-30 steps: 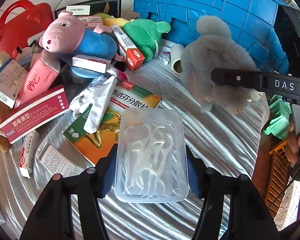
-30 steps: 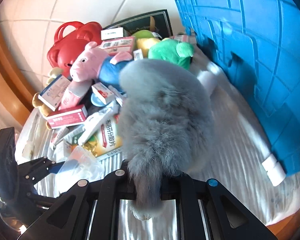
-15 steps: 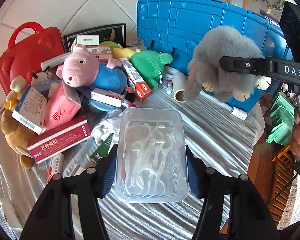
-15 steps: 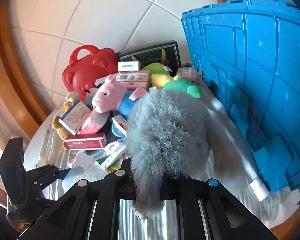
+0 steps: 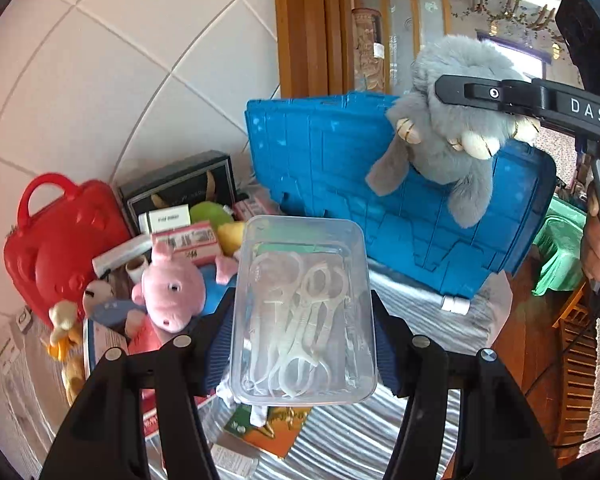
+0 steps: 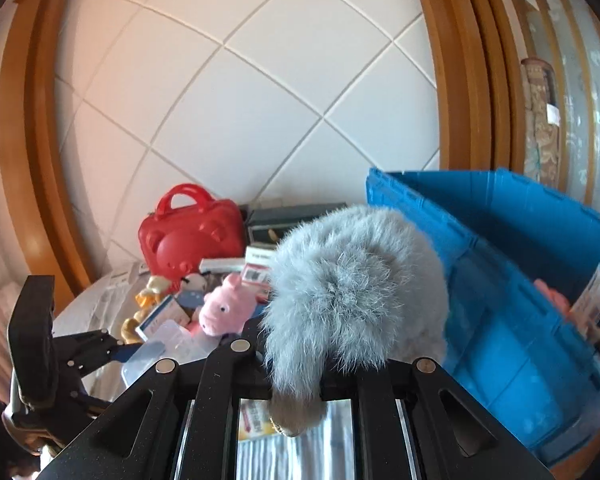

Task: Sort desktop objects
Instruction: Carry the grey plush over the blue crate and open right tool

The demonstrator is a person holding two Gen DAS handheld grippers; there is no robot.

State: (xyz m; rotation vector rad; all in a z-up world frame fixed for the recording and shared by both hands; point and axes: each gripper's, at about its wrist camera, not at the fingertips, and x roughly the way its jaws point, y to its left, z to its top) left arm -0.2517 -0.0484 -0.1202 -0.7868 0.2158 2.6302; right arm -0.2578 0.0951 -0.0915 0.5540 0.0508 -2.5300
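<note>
Box (image 5: 304, 316), clear rigid plastic, rectangular with rounded corners, white floss picks inside, clamped by long sides between blue ribbed pads of left hand-held gripper (image 5: 303, 334), held above bench (image 5: 416, 312). Grey plush toy (image 6: 356, 292), long shaggy fur, cream paws, pinched by tail end in closed right hand-held gripper (image 6: 296, 380), hanging beside rim of blue ribbed plastic crate (image 5: 332, 160). Below on striped bench cloth: pink pig plush (image 5: 172, 292), glossy red bear-faced case (image 5: 60, 240), cardboard cartons.
</note>
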